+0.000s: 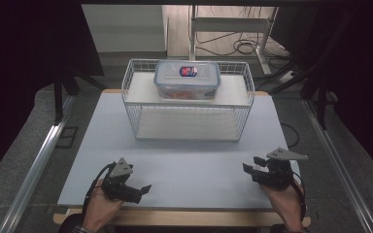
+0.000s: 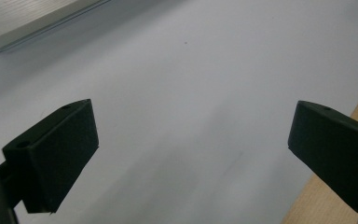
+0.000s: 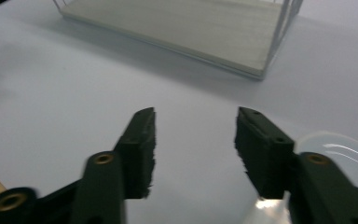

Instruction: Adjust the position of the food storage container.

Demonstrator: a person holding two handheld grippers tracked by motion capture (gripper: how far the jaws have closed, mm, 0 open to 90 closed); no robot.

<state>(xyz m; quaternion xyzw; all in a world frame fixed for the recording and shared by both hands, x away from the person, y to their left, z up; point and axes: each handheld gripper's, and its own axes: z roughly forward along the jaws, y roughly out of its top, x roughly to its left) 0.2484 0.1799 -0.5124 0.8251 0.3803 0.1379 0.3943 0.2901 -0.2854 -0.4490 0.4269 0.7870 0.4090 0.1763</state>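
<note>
Matte black right gripper (image 3: pixel 193 149) fingers half-apart, empty; left gripper (image 2: pixel 191 154) fingers wide, empty; smooth pale table (image 1: pixel 184 160); white wire rack (image 1: pixel 187 104).

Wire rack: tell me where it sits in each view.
High view: wire rack centre, far half of the table top.
Left gripper view: rack top left corner, seemingly its base edge.
Right gripper view: rack along top, centre to right.
Shared landmark: the pale table top.

Pale table (image 1: pixel 184 160), white wire rack (image 1: pixel 187 109) atop.
</note>
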